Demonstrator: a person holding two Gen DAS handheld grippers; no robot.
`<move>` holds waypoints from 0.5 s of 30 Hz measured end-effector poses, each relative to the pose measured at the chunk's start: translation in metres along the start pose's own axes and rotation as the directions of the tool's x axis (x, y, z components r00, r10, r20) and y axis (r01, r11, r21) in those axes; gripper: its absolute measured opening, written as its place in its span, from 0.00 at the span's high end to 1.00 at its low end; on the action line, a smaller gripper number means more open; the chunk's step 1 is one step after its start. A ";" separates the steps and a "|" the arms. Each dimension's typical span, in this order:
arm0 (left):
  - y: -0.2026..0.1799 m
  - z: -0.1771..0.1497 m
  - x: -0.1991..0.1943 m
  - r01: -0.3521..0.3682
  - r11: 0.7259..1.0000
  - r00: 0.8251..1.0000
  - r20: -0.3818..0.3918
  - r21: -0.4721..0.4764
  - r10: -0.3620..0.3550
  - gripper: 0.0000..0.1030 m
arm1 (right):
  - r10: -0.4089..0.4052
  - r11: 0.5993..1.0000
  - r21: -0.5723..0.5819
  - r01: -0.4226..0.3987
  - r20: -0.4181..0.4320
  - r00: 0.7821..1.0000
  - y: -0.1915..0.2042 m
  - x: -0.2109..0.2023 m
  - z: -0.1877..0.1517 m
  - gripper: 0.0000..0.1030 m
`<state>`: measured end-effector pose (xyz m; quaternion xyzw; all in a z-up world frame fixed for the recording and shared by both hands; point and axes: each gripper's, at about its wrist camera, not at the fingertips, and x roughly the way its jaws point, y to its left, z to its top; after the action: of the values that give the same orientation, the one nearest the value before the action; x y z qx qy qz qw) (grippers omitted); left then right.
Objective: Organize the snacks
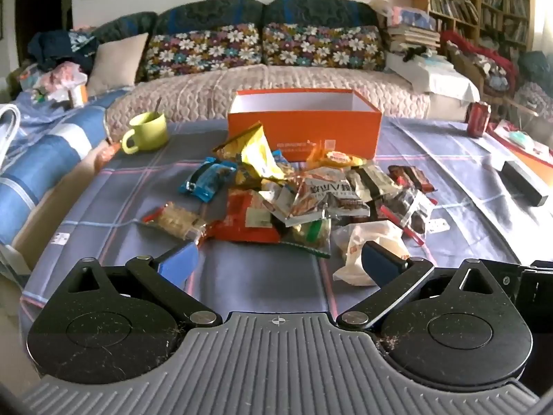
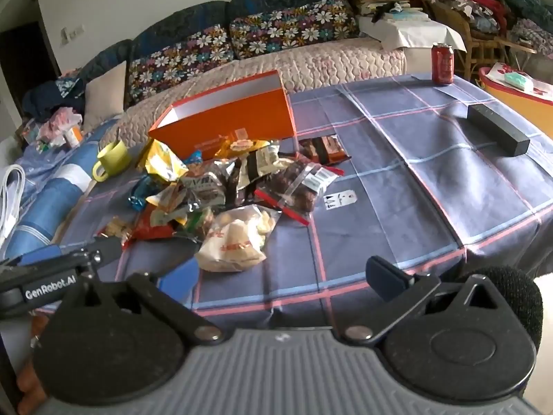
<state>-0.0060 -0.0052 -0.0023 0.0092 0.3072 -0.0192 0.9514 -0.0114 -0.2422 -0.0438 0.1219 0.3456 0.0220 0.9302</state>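
A heap of snack packets [image 1: 297,200] [image 2: 221,186] lies mid-table on a blue checked cloth [image 1: 259,276] [image 2: 414,180]. Behind it stands an open orange box [image 1: 304,131] [image 2: 224,124], empty as far as I can see. My left gripper [image 1: 276,263] is open, hovering just short of the heap, nothing between its fingers. A white bread bag [image 1: 366,245] [image 2: 235,238] lies by its right finger. My right gripper [image 2: 283,276] is open too, over bare cloth to the right of the bread bag. The left gripper's body [image 2: 52,276] shows at the left edge of the right wrist view.
A green mug [image 1: 148,131] [image 2: 112,159] stands left of the box. A red can [image 1: 478,119] [image 2: 442,64] is at the far right, a black bar-shaped object [image 1: 523,181] [image 2: 497,128] near the right edge. A sofa with floral cushions [image 1: 259,45] runs behind the table.
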 end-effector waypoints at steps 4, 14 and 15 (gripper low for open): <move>-0.001 0.000 0.001 0.001 1.000 1.000 -0.004 0.005 -0.001 0.27 | 0.007 1.000 0.004 -0.007 0.004 1.000 -0.001 0.001 -0.001 0.01; -0.001 0.000 0.003 0.004 1.000 1.000 -0.009 0.004 -0.004 0.26 | 0.005 1.000 -0.010 -0.005 -0.003 1.000 0.004 0.002 0.001 0.01; -0.001 0.000 0.003 0.003 1.000 1.000 -0.008 0.004 -0.003 0.26 | 0.006 1.000 -0.011 -0.006 -0.003 1.000 0.004 0.002 0.001 0.01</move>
<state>-0.0037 -0.0064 -0.0042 0.0107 0.3109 -0.0213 0.9501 -0.0087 -0.2385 -0.0435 0.1179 0.3467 0.0266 0.9302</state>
